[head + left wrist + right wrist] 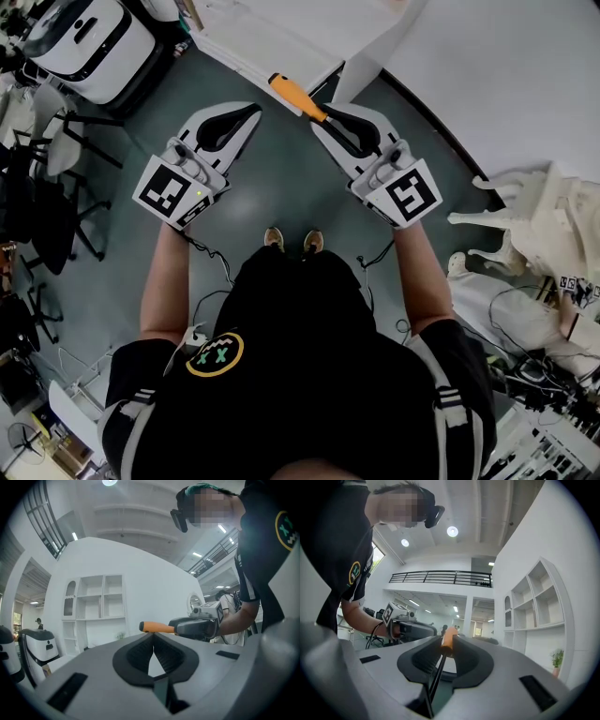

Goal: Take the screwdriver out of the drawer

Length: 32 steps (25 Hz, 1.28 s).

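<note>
The screwdriver [296, 96] has an orange handle and a thin black shaft. My right gripper [325, 114] is shut on it where handle meets shaft, the handle sticking out past the tips toward the white furniture. In the right gripper view the handle [448, 640] sits between the closed pads of the right gripper [449, 643], and the shaft [436, 677] runs back toward the camera. My left gripper [251, 114] is level beside it on the left, shut with nothing in it. The left gripper [153, 638] shows its tips touching, with the orange handle [157, 627] beyond them.
A white cabinet front [281, 37] lies just ahead over the grey floor [281, 187]. White wall shelving [101, 602] shows beyond. A white machine [89, 37] and dark chairs [47, 187] stand at left. White wooden models [534, 225] and cables lie at right.
</note>
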Each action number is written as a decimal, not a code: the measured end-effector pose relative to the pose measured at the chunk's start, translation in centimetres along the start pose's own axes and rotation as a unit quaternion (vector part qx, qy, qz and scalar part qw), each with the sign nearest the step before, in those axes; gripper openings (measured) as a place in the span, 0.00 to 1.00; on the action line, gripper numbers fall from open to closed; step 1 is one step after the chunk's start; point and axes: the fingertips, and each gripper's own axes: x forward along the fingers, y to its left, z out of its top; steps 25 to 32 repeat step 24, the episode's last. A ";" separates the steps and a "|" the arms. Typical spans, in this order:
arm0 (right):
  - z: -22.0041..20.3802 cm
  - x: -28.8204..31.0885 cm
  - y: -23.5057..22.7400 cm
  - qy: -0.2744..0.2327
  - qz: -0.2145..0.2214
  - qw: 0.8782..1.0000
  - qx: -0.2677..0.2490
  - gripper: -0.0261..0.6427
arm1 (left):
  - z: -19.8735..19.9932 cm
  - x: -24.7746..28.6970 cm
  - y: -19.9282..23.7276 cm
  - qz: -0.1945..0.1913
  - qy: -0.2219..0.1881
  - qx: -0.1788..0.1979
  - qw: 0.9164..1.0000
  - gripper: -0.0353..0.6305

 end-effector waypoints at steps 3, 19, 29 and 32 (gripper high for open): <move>-0.1 -0.2 0.1 0.003 -0.001 1.000 -0.003 0.19 | 0.0 0.1 -0.2 -0.004 -0.001 0.000 1.000 0.08; 0.1 -0.9 -0.3 -0.003 -0.010 1.000 -0.004 0.19 | 0.3 0.5 -0.3 -0.011 -0.004 0.005 1.000 0.08; 0.1 -0.7 -0.7 -0.005 -0.011 1.000 -0.005 0.19 | 0.2 0.7 0.0 -0.010 -0.004 0.005 1.000 0.08; 0.1 -0.7 -0.7 -0.005 -0.011 1.000 -0.005 0.19 | 0.2 0.7 0.0 -0.010 -0.004 0.005 1.000 0.08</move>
